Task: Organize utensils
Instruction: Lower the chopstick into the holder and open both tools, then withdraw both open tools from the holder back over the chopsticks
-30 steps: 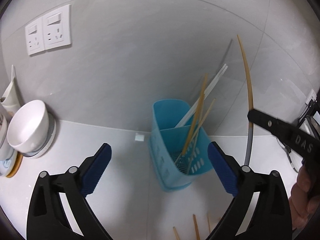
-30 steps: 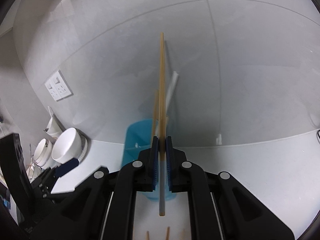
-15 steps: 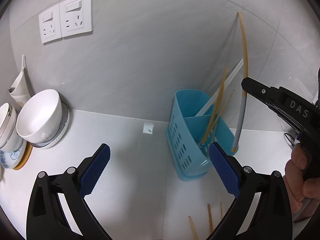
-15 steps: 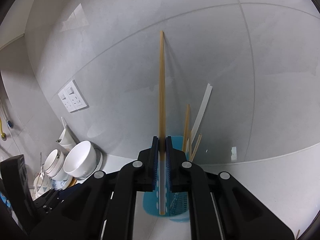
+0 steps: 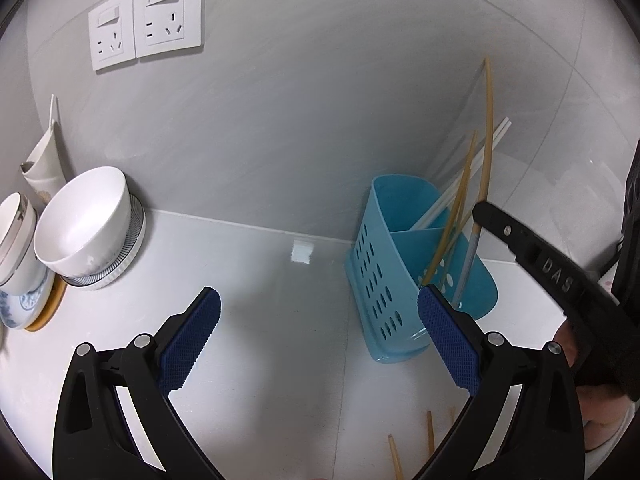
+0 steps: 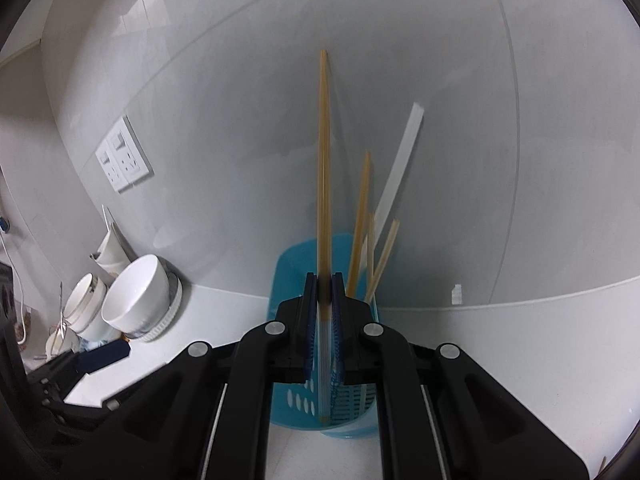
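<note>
One chopstick (image 6: 323, 168) is clamped by the right gripper (image 6: 325, 320) over the blue holder (image 5: 384, 280); the left gripper (image 5: 320, 344) is spread apart, and three chopsticks (image 5: 430, 436) are left on the counter.

Both wrist views face the tiled wall from low over the worktop (image 5: 260, 280), sharing the blue utensil holder (image 5: 384, 264) (image 6: 292, 276) and wall sockets (image 5: 146, 38) (image 6: 124, 156).

- We get soft, even indoor light in both views, pretty bright, no harsh shadows.
- The glossy wall tiles (image 6: 440, 80) pick up a pale glare patch top left in the right wrist view.
- Heavy fisheye bend: tile seams curve, dark vignette rings the corners.
- The held chopstick (image 6: 323, 168) looks a bit smeared, and its faint shadow falls on the wall just beside it.
- The white counter (image 5: 280, 320) shows a small bright reflection.
</note>
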A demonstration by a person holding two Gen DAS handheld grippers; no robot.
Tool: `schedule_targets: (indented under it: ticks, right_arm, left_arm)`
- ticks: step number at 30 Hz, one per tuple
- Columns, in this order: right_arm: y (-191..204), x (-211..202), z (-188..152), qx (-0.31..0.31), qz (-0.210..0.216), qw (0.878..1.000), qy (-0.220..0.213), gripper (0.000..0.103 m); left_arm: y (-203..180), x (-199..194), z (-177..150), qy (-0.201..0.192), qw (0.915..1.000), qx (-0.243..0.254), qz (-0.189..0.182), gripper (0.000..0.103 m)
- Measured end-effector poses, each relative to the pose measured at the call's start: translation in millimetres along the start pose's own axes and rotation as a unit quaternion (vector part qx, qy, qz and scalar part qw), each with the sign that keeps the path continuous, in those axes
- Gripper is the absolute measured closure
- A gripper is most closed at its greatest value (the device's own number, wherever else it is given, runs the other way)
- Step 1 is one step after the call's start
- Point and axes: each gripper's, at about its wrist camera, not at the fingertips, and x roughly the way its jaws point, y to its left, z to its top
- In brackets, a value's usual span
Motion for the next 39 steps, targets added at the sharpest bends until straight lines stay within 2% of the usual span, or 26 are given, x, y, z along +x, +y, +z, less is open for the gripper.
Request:
schedule_targets:
  ticks: [13,15,19,21,23,27,33,39]
  right_arm:
    - [-0.3,4.5,-17.6,-0.021,-0.022,0.999,0.043,0.093]
    - [-3.2,-0.8,-18.2,-0.021,-0.027,0.998,0.047,0.077]
    - [-11.2,-14.8,-18.0,-0.015,-0.040,0.998,0.049,0.055]
    - [-15.7,-21.9,-18.1,-0.013,-0.052,0.997,0.052,0.035]
    - [-19.0,-27.3,-18.0,-0.012,-0.059,0.997,0.055,0.024]
    - [-26.8,-38.6,-19.7,-0.013,-0.079,0.995,0.059,0.010]
    - [-37.2,-52.1,-28.5,-0.019,-0.098,0.992,0.074,0.008]
    - [-50.9,-70.8,-52.0,-0.022,-0.114,0.988,0.097,0.008]
  left_arm:
    - [2.7,6.2,-0.6,0.005,1.0000,-0.001,0.002,0.006]
    - [1.9,5.8,-0.7,0.005,1.0000,0.000,0.000,0.006]
    - [-1.5,4.4,-0.9,0.005,1.0000,0.001,-0.005,0.006]
    - [-4.0,3.2,-1.3,0.003,1.0000,0.003,-0.007,0.006]
    - [-5.9,2.1,-2.1,0.004,0.9999,0.005,-0.009,0.006]
    - [-9.8,1.4,-4.0,0.011,0.9999,0.007,-0.010,0.006]
    - [-17.3,-3.2,-12.2,0.021,0.9996,0.014,-0.011,0.006]
    - [-25.8,-8.5,-30.0,0.035,0.9989,0.024,-0.017,0.006]
